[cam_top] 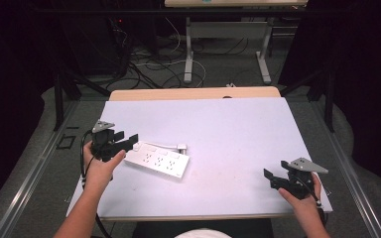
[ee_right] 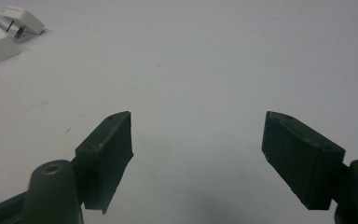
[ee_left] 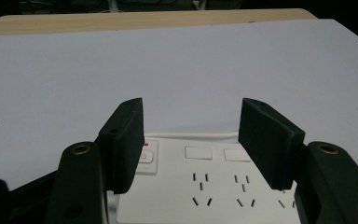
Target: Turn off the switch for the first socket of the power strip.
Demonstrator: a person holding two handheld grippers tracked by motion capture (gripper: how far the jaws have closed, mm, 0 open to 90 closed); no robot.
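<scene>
The white power strip [ee_left: 205,186] lies just under and ahead of the left gripper [ee_left: 191,140], jaws wide. It looks rigid, light, slick; grip across its narrow sides. The right gripper [ee_right: 196,154] gapes wide, well apart.

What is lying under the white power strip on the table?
The power strip lies flat on the white sheet covering the table. The sheet directly beneath it is hidden, so anything there cannot be seen.

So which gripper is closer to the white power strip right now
Left. The left gripper is open right at the power strip's switch end, jaws over it. The right gripper is open far across the table, near its front right corner.
</scene>
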